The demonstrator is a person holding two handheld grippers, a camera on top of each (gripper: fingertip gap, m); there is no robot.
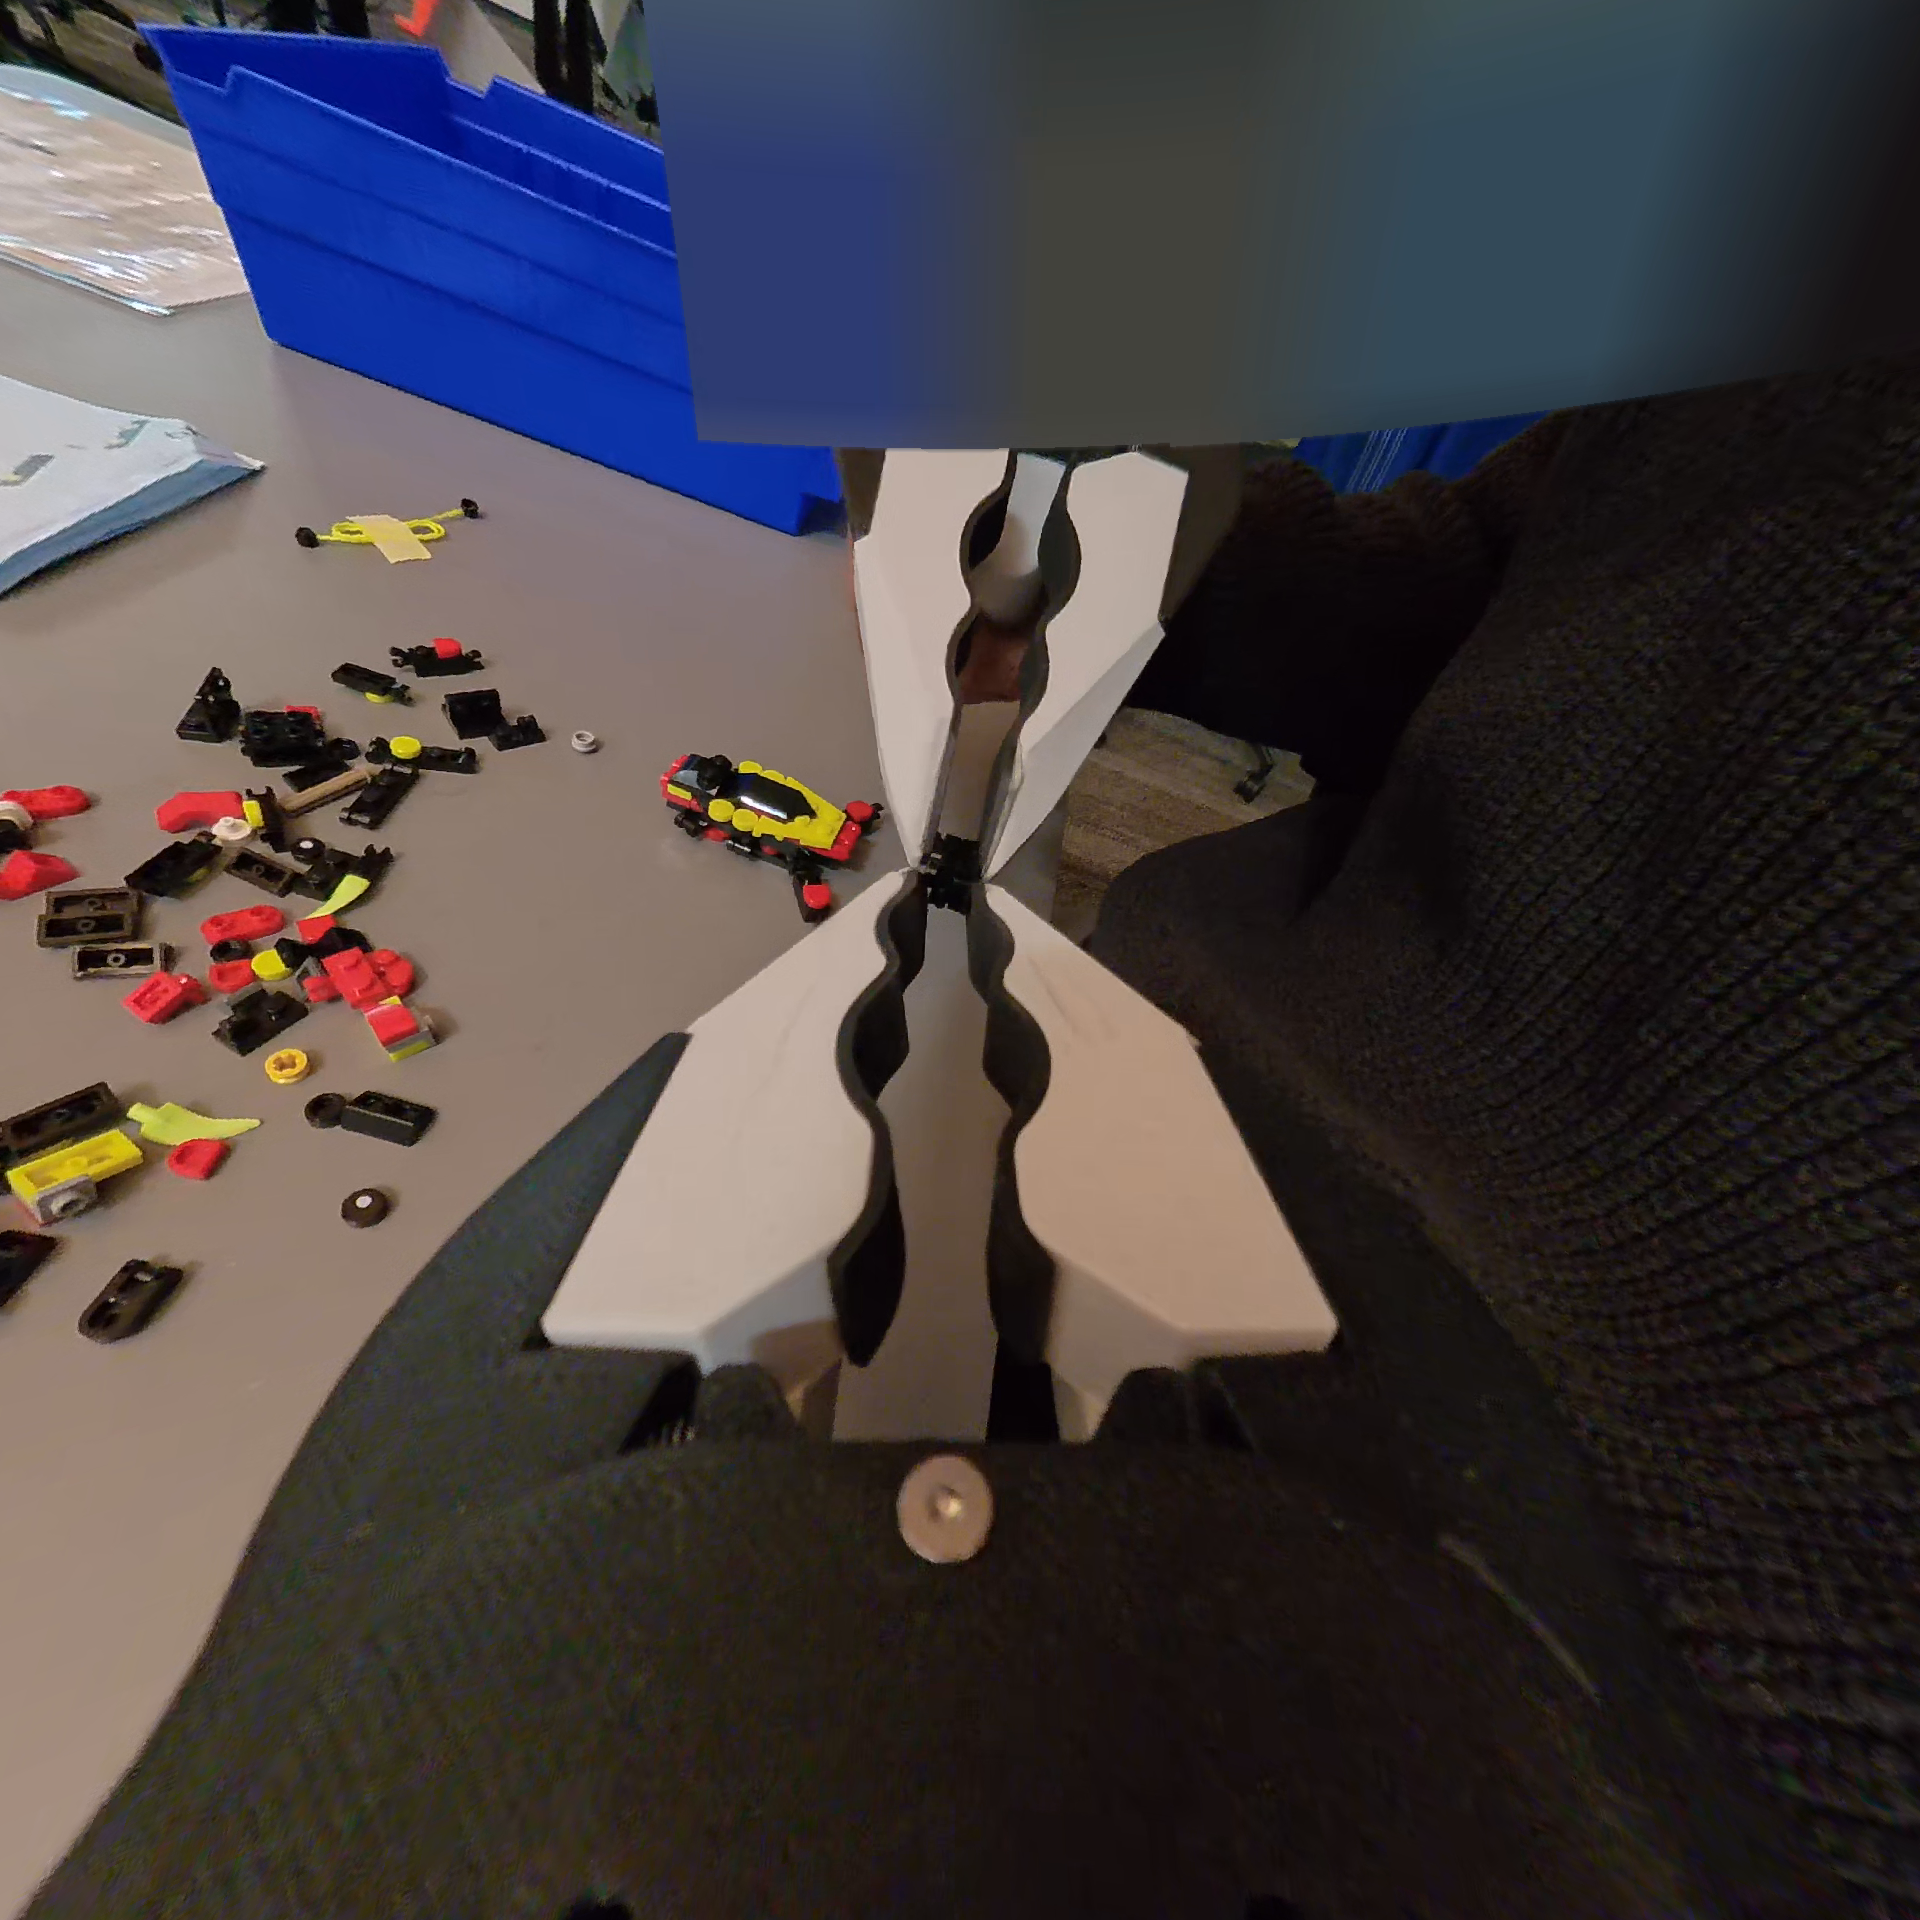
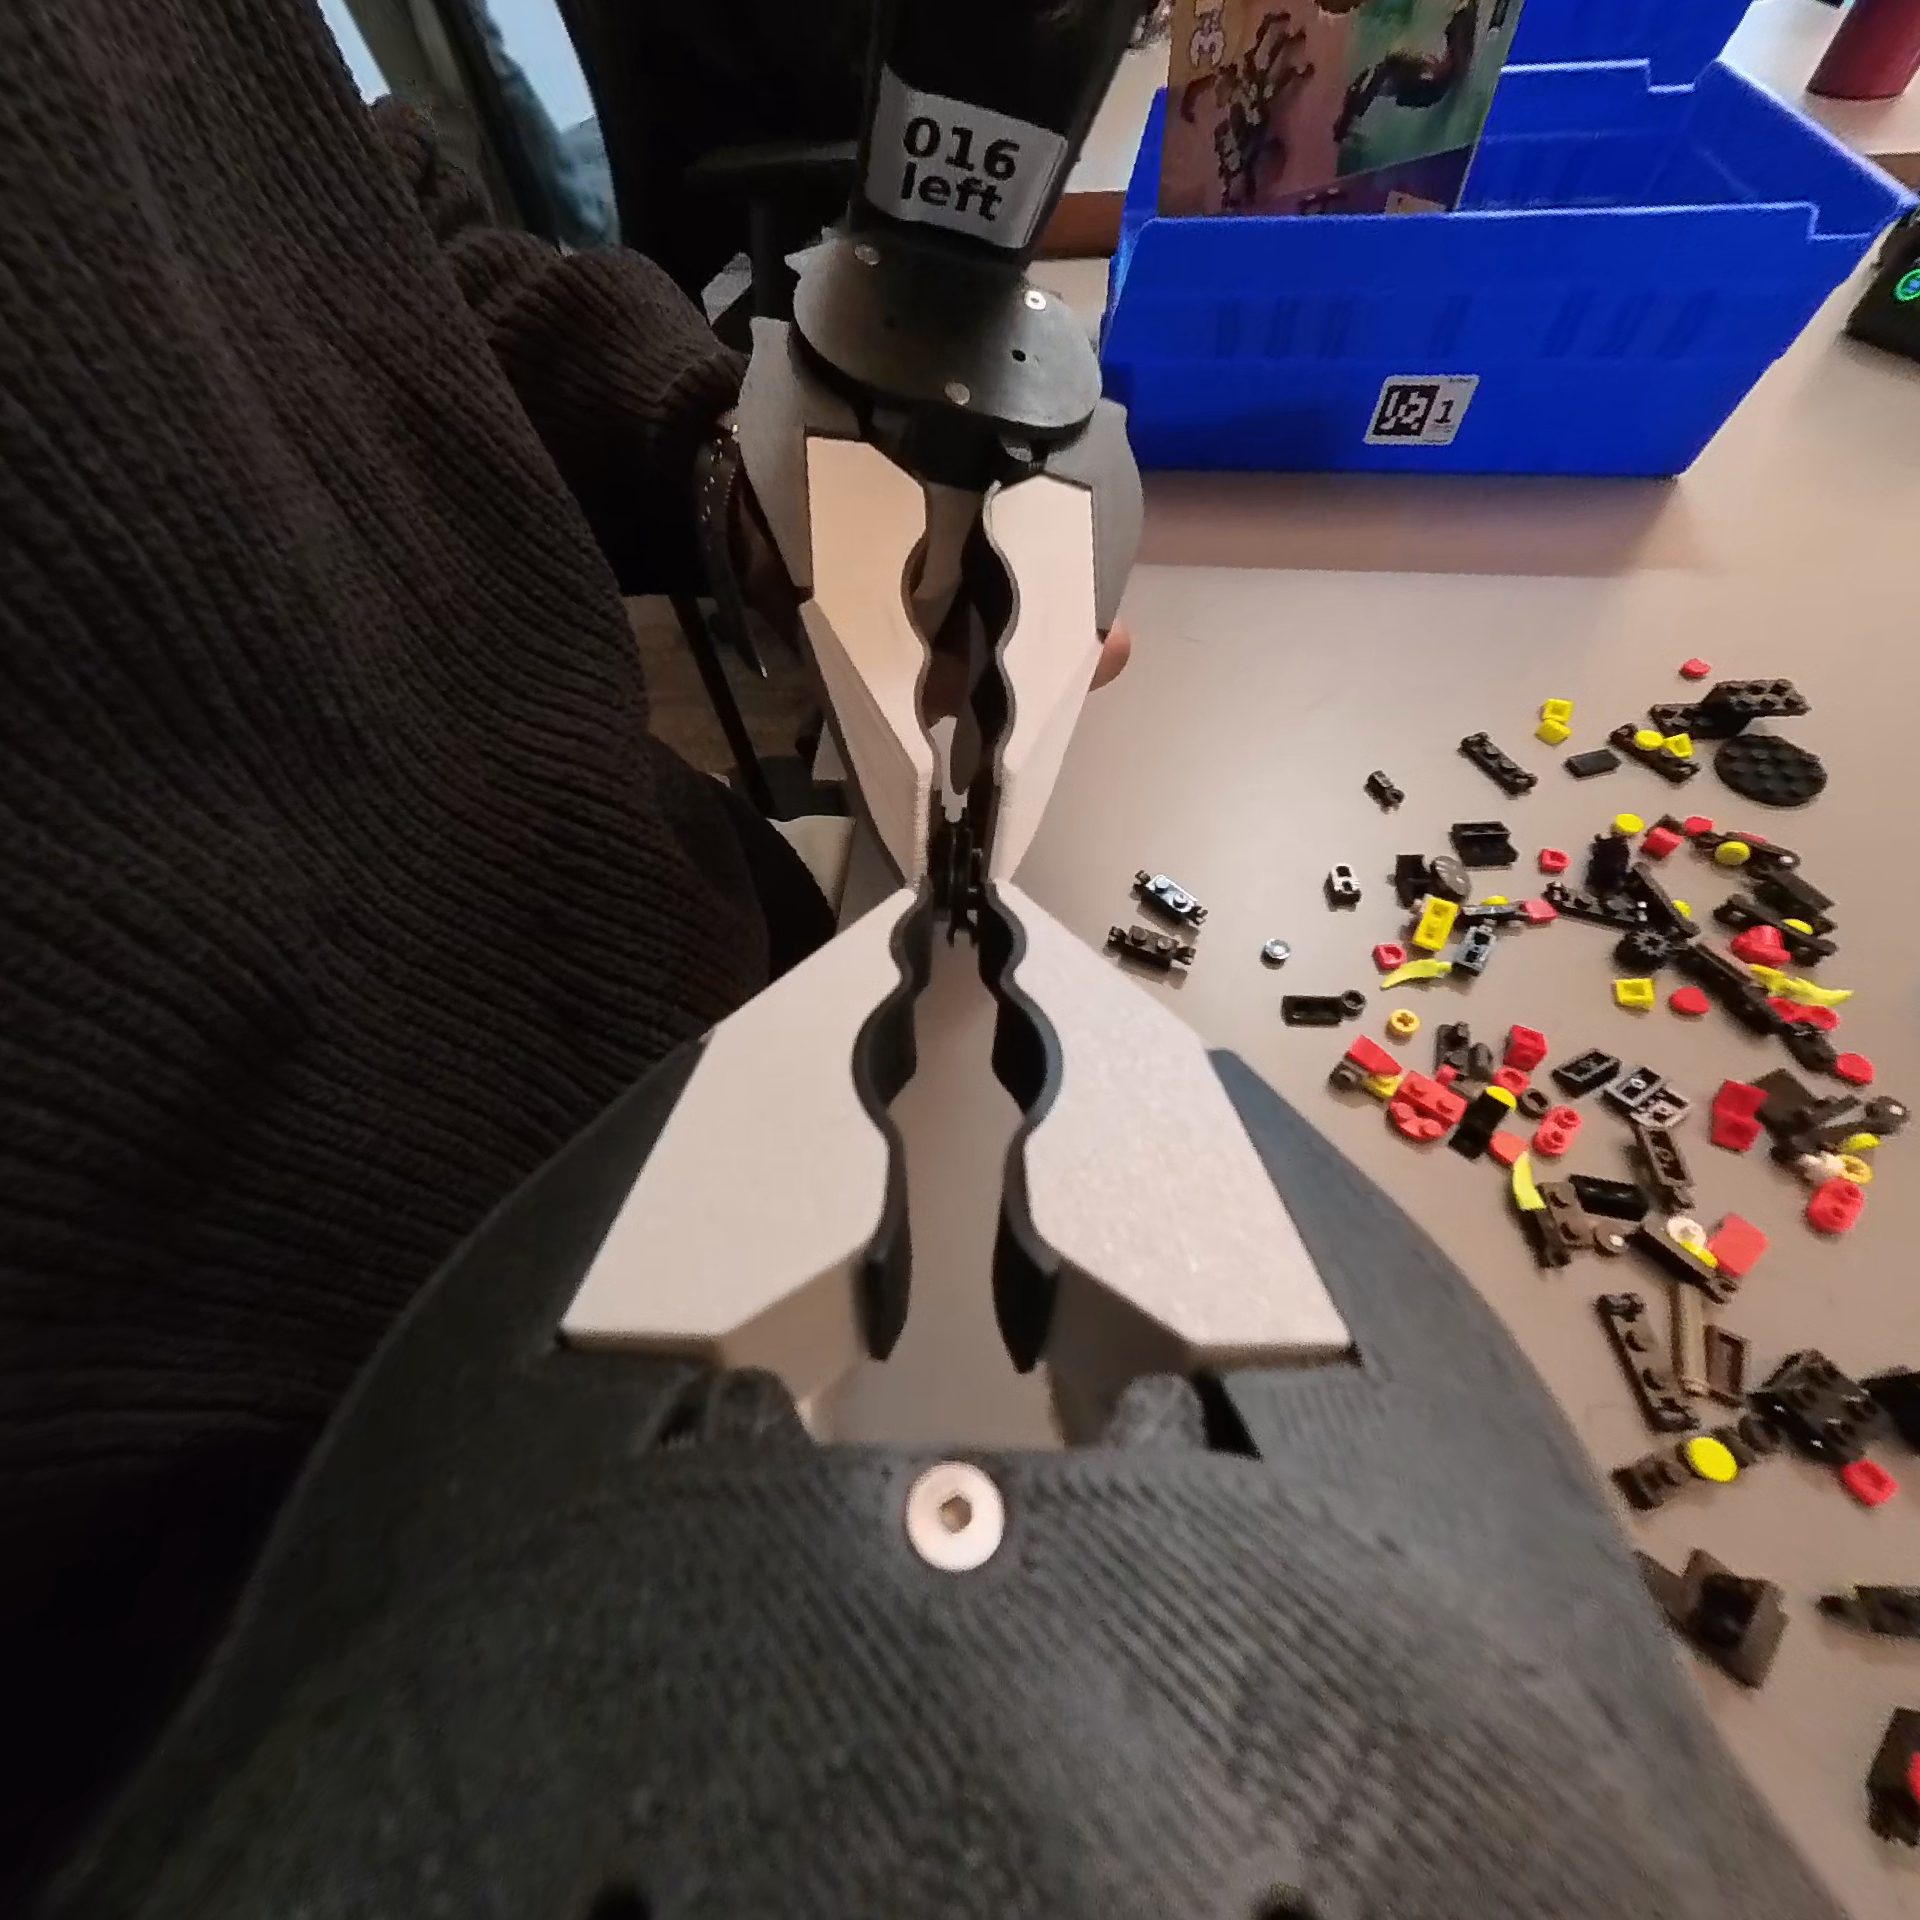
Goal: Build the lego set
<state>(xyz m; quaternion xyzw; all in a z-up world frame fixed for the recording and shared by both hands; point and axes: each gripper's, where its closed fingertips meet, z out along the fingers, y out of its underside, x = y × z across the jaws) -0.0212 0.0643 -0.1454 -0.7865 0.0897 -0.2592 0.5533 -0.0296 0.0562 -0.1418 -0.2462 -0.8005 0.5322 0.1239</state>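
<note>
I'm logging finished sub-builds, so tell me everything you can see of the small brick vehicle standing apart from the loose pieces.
The small brick vehicle is a low, wedge-shaped build of glossy plastic: yellow top plates, a shiny black canopy, red side trim, black underparts, and a red-tipped black arm sticking out. It rests flat on the grey table, apart from the loose pieces, left of the gripper tips; nothing grips it.

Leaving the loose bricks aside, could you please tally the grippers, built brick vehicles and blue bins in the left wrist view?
Grippers: 2, left gripper and right gripper
Built brick vehicle: 1
Blue bin: 1
Total: 4
</note>
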